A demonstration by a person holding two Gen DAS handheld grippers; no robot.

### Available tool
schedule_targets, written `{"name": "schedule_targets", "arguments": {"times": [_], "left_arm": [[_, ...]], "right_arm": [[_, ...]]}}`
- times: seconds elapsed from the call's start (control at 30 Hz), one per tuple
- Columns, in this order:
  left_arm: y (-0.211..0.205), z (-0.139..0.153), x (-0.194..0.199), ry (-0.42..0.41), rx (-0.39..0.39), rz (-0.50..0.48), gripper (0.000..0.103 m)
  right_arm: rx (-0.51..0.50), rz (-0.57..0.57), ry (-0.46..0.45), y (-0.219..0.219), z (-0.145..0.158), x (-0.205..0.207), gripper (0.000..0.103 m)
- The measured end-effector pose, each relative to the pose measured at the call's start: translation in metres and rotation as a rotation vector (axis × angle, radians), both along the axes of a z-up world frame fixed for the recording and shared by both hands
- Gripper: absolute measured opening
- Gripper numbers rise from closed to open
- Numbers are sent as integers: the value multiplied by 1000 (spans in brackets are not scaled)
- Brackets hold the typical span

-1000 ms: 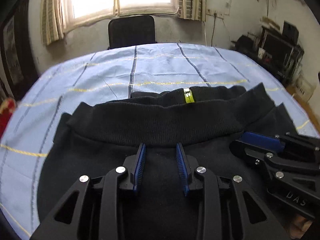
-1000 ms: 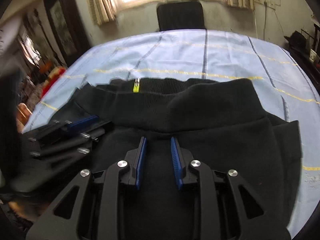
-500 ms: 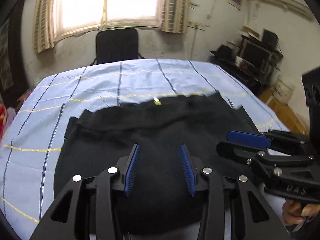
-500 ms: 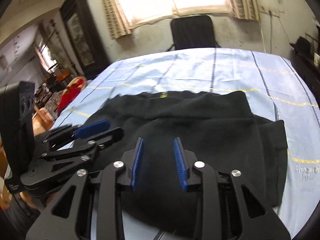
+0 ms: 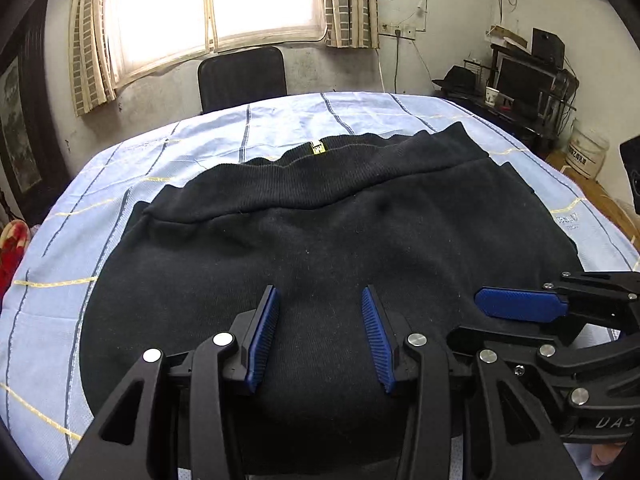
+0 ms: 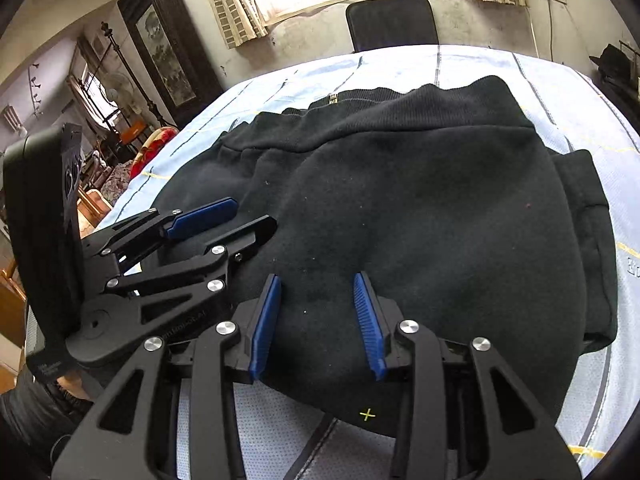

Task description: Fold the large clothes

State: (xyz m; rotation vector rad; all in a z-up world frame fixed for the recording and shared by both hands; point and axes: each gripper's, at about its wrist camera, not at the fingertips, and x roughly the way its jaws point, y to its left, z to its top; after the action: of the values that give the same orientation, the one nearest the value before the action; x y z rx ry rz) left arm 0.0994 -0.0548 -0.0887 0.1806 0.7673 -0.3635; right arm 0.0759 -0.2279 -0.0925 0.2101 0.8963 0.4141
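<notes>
A large black garment (image 5: 328, 232) lies folded on the light blue checked tablecloth (image 5: 200, 136), its ribbed band on the far side with a small yellow tag (image 5: 317, 147). It also shows in the right wrist view (image 6: 420, 200). My left gripper (image 5: 320, 336) is open and empty above the garment's near edge. My right gripper (image 6: 316, 320) is open and empty just to its right, above the same near edge. Each gripper shows in the other's view: the right one (image 5: 520, 304), the left one (image 6: 204, 216).
A black chair (image 5: 242, 76) stands at the table's far side under a bright window. Shelves with clutter (image 5: 520, 80) and a white bucket (image 5: 586, 152) stand at the right. A dark cabinet (image 6: 168, 52) and red fabric (image 6: 154, 148) are at the left.
Both grippers have drawn back toward me and risen from the ribbed band to the garment's near edge. Their jaws have opened wider. The garment lies flat.
</notes>
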Motion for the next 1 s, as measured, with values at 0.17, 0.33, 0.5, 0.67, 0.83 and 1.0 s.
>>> {"name": "schedule_targets", "arguments": {"times": [0.17,0.33,0.5,0.67,0.83,1.0], "left_arm": [[15,30,7,32,-93,31,43],[11,21,29,90,-100,81,46],[-14,2,20,-19,64,98,46],[-5,2,18,-23,17,73,47],[-3,3,20,-14,-8,60,48],[-2,3,18,-15,-7,59,48]], "right_arm": [[160,-24,33,-23,8,-1,38],[189,-145,-16,-64,26,-6,42],[291,-206,105,-100,-12,10,33],[319,-232,104,-112,7,1,47],[343,-277,49,-131,29,-43,55],[372,-348,107,-144,16,-89,56]]}}
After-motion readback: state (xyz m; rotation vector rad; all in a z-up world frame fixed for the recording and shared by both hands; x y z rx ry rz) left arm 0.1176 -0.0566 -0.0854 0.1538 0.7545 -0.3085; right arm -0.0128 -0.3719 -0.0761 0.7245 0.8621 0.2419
